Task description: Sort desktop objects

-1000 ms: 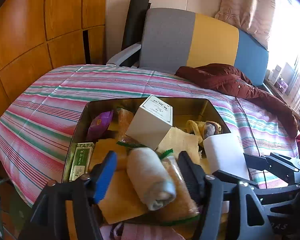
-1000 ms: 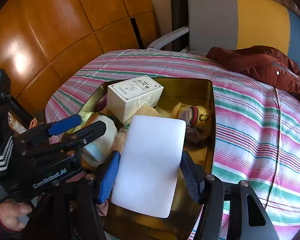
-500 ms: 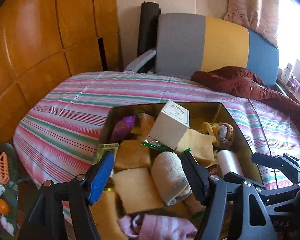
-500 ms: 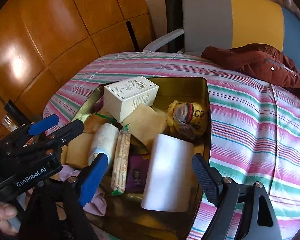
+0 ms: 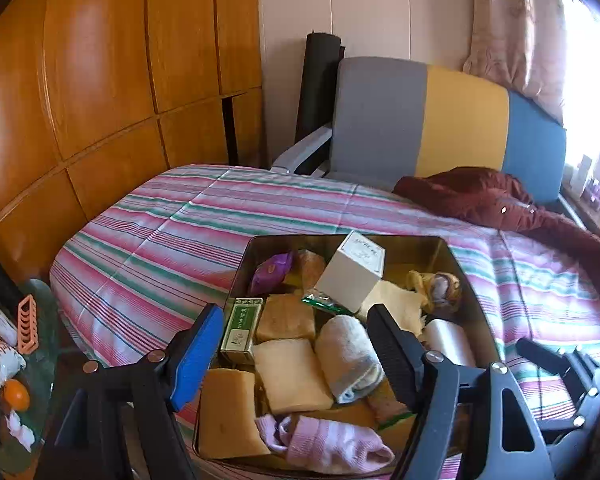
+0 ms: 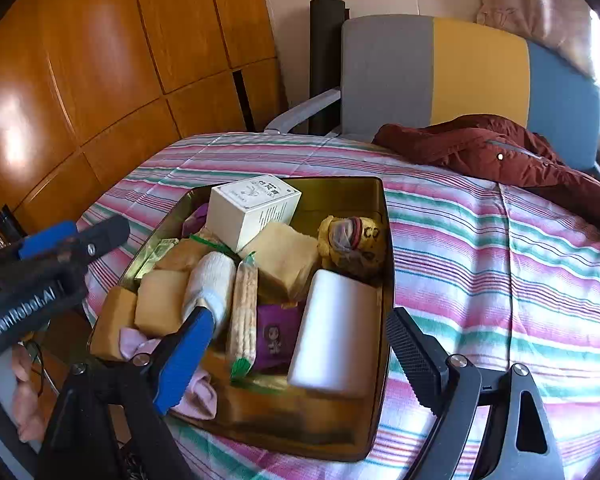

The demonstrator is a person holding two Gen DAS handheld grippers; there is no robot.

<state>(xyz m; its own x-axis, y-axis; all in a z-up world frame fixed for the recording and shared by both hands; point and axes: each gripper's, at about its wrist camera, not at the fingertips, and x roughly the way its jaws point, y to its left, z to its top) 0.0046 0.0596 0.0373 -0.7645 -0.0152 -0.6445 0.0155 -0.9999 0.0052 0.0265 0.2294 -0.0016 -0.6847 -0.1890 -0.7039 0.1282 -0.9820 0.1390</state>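
Gold tin: the gold tin (image 6: 384,240) sits on the striped cloth (image 6: 500,248) at about 12 o'clock from both tongs, packed with the sorted things.
White block: the white block (image 6: 334,330) lies in the tin's right-hand side, at 12 o'clock from my right gripper (image 6: 300,360); its long axis runs 12 to 6, along the fingers.
Rolled towel: the rolled towel (image 5: 350,356) lies at 12 o'clock from my left gripper (image 5: 296,352), its axis running roughly 11 to 5.
Nearer hand: I judge the right nearer the block, the left nearer the towel.
Right tongs: spread wide and empty, blue pad at 9 o'clock of the block, black pad at 3, neither touching it.
Left tongs: spread wide and empty above the tin's near end.
Change: a second ago my right tongs clamped the block above the tin and my left bracketed the towel closely; now both have let go, pulled back and lifted, and both things rest in the tin.
Next, my guess: everything visible looks stowed, so I would look for leftovers outside the tin.
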